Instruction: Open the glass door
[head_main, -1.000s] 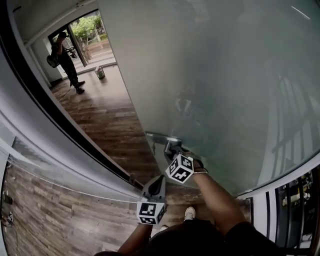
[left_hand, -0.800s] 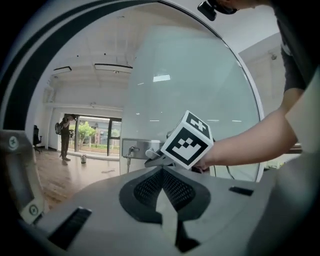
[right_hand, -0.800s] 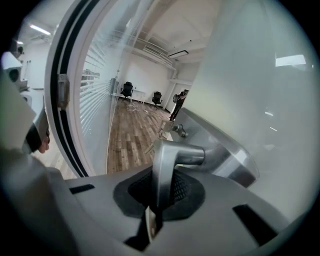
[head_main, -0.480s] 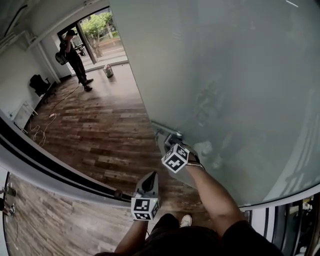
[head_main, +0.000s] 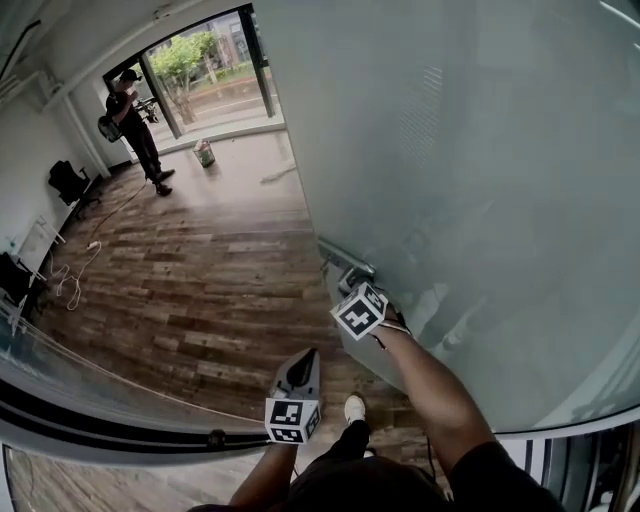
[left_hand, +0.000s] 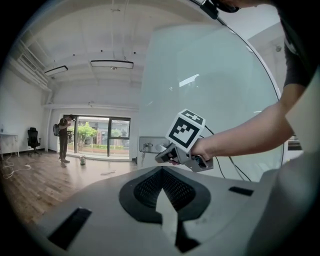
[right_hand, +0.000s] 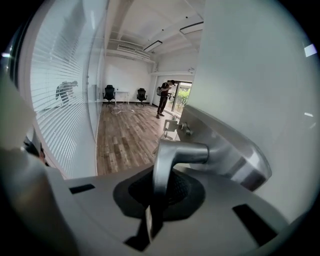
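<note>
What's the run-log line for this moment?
glass door: partly open | right gripper: shut on door handle | left gripper: fingers together, empty

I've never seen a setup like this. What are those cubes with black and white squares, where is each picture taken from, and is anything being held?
There is no robot here. A person holds a two-jaw hand tool in each hand, and the marked cubes are parts of those tools. The head view comes from a camera on the person's head, looking steeply down. The other two cameras ride on the tools and look along their jaws. The right gripper is shut on the metal door handle of the frosted glass door. The left gripper is shut and empty, held out above the wooden floor. Further back, another person stands near a large window.
</note>
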